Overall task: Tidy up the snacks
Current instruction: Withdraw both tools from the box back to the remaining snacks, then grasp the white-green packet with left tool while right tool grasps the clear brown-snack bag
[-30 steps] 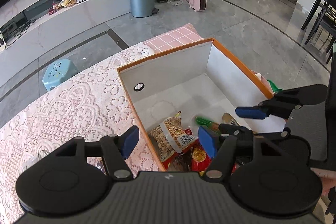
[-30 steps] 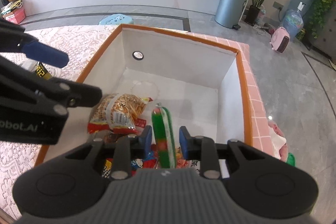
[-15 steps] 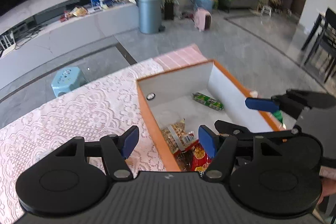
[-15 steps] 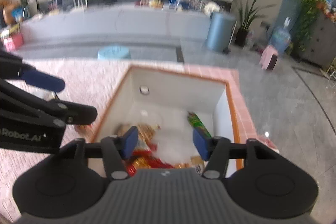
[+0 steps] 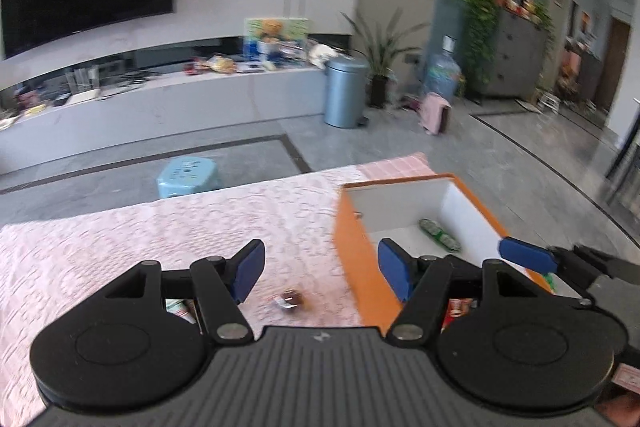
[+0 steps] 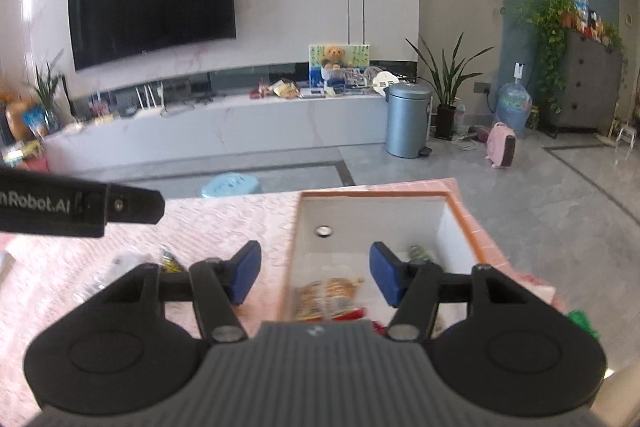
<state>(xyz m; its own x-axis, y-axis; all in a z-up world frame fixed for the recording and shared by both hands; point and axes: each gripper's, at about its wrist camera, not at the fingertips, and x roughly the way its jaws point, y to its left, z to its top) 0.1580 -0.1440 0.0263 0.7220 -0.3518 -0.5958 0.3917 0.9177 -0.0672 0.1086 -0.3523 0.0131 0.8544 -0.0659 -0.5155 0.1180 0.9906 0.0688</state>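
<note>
An orange box with white inside [image 5: 352,243] [image 6: 456,223] stands on the pink lace tablecloth. A green snack stick [image 5: 439,235] [image 6: 418,251] lies inside near the far wall. A peanut bag [image 6: 326,297] and red packets [image 5: 458,309] lie at the box's near end. A small brown wrapped candy [image 5: 290,299] lies on the cloth left of the box. My left gripper [image 5: 322,269] is open and empty, raised above the cloth beside the box. My right gripper [image 6: 314,273] is open and empty, above the box's left wall.
More snack packets [image 6: 168,261] [image 5: 182,307] lie on the cloth to the left, partly hidden by the grippers. Beyond the table are a blue stool [image 5: 188,175], a grey bin [image 6: 408,121], a long TV bench and a wall TV.
My right gripper let go of the green stick, which now lies in the box, and opened. Both grippers rose and pulled back from the box, the left one shifting left.
</note>
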